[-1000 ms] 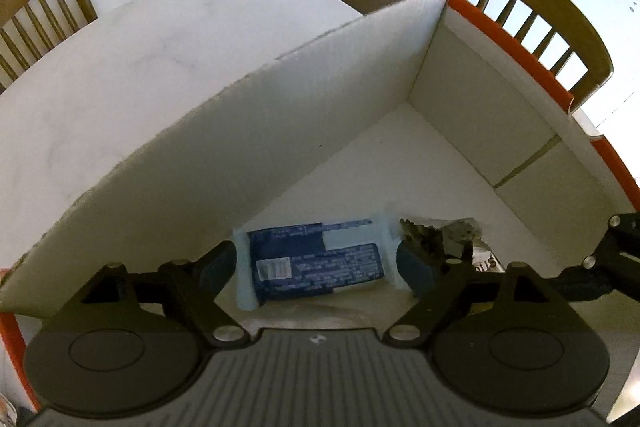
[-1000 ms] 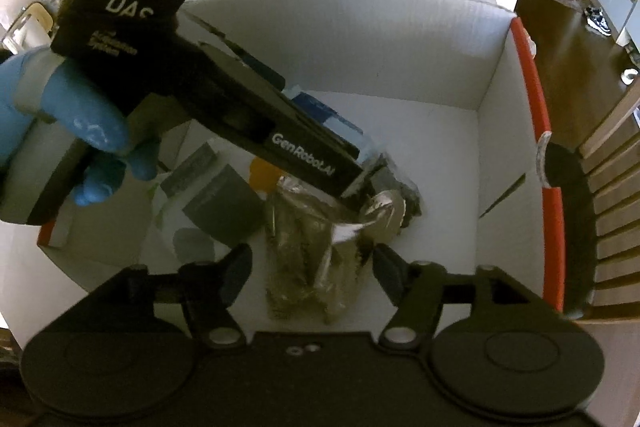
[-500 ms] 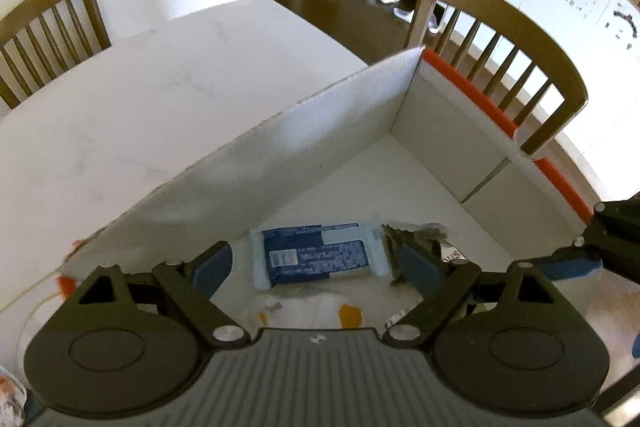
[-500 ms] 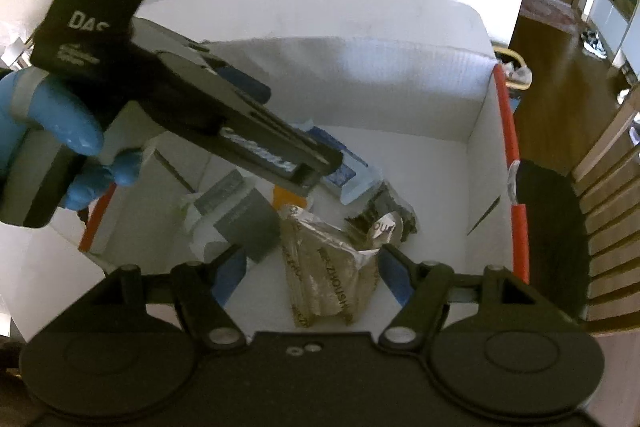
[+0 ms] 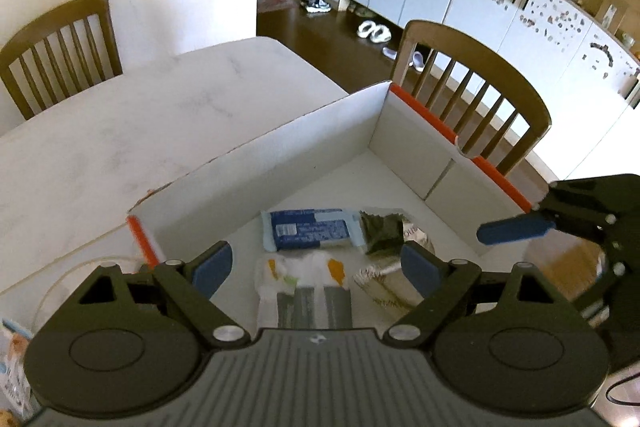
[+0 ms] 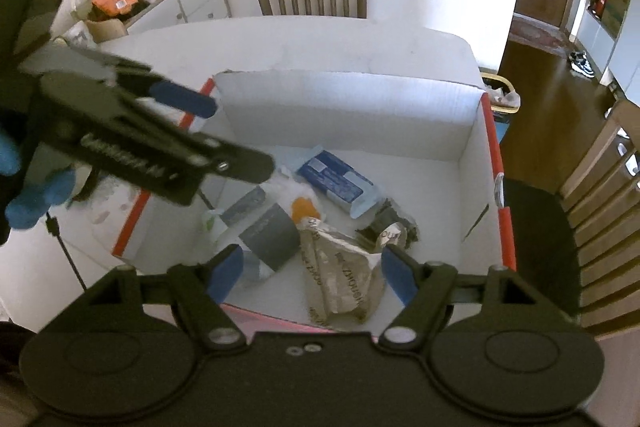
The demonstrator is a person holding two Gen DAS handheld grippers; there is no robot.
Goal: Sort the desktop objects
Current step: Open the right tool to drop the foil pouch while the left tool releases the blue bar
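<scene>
Above the white cardboard box (image 6: 352,115), both grippers hang with jaws spread and nothing between them.

On the box floor lie a blue packet (image 6: 340,183), a dark crumpled wrapper (image 6: 394,227) just beside it, a beige printed bag (image 6: 344,275) and a grey-and-white packet (image 6: 268,235); left gripper (image 5: 316,267) and right gripper (image 6: 310,267) sit over the near edge, box resting on the white table (image 5: 120,147).
</scene>
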